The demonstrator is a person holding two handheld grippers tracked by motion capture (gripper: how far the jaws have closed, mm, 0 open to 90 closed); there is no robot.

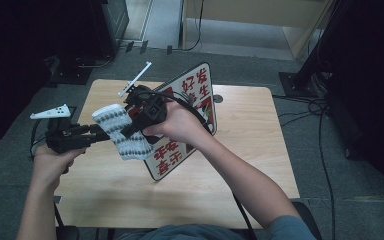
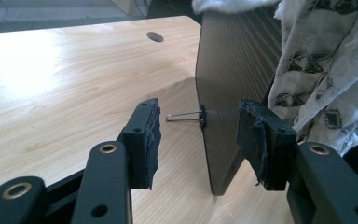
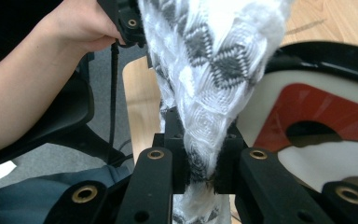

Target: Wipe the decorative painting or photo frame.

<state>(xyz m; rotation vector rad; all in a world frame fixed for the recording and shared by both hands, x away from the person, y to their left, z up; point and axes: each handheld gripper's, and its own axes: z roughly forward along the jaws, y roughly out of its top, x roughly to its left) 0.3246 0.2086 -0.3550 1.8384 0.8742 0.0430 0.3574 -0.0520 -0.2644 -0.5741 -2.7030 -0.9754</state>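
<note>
Patterned white-and-grey cloth held up off the tabletop, near the left edge, hanging against the left edge of the sign board. In the right gripper view the cloth is bunched into a narrow waist between the pads, fanning out above them, a bit poking out below.

Right gripper clamped tight on the cloth, jaws nearly together w/ fabric pinched between. Right hand wrapped round the gripper body, forearm crossing the front half of the table.

Left gripper held level from the left edge, pointing at the board. Jaws parted fairly wide, gripping nothing; the board's thin edge stands in the gap, neither pad touching it. Cloth draped just beyond the far pad; contact w/ that pad can't be told. Left hand under the gripper at the table's left edge.

Board standing tilted on its lower edge around the table's middle; front white w/ red and black characters, back dark. Small binder clip clipped on the board's edge, wire handle sticking out toward the near pad. Round hole in the tabletop toward the back edge.
</note>
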